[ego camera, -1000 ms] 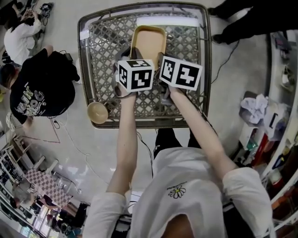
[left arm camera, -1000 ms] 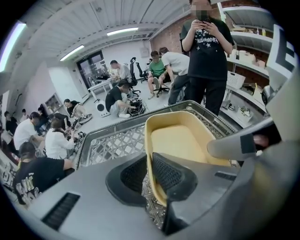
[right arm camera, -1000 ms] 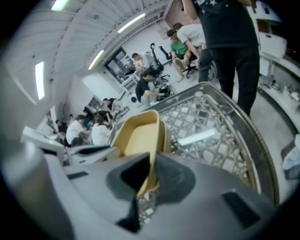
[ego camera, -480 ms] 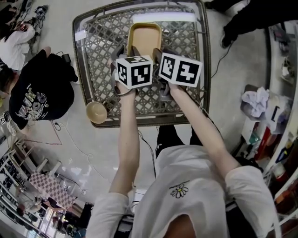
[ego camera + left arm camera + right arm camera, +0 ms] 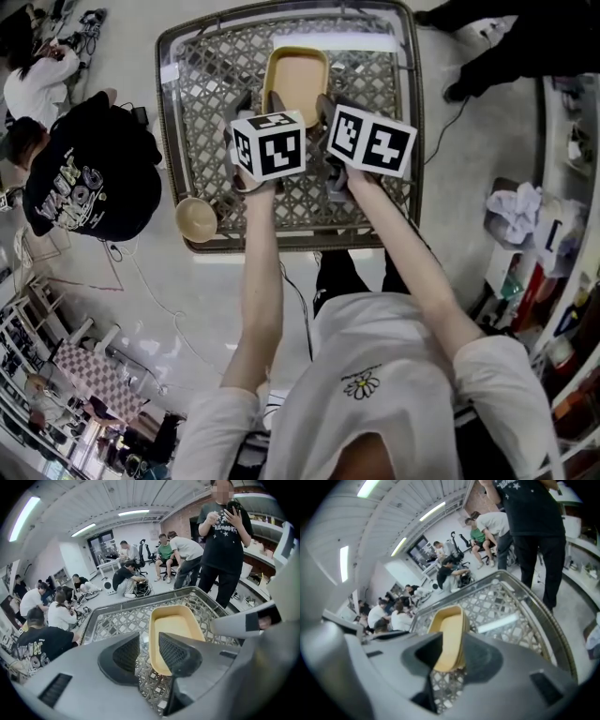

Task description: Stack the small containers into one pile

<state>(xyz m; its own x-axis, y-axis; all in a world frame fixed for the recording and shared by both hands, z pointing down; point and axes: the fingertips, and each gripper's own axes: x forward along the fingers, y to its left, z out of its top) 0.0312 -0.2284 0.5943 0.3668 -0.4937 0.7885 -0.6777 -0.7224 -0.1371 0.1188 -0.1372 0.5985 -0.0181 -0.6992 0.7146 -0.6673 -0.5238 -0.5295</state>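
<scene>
- The stack of tan containers (image 5: 297, 82) is rectangular and nested, with several rims showing along one side. It lies lengthwise at the far middle of the lattice-topped table (image 5: 206, 122).
- The left gripper (image 5: 259, 103) hangs over the stack's near left rim. Its jaws are spread and have just been opening, with that rim in the gap and neither pad pressing on it.
- The right gripper (image 5: 333, 105) is over the near right rim, its jaws likewise spread wide after just opening. The stack's near end shows in the gap and is not pinched.
- A round tan bowl (image 5: 196, 220) sits apart at the table's near left corner.
- Each gripper bears a marker cube (image 5: 269, 145) printed with black-and-white square codes and no letters.
- Left of the table is a person in a black T-shirt (image 5: 89, 183), whose white lettering is too blurred to read.
- At the far right, a standing person (image 5: 224, 536) wears a black shirt with stars and a line of print that I cannot make out.
- The wearer's white shirt (image 5: 375, 375) has a small daisy on the chest.
</scene>
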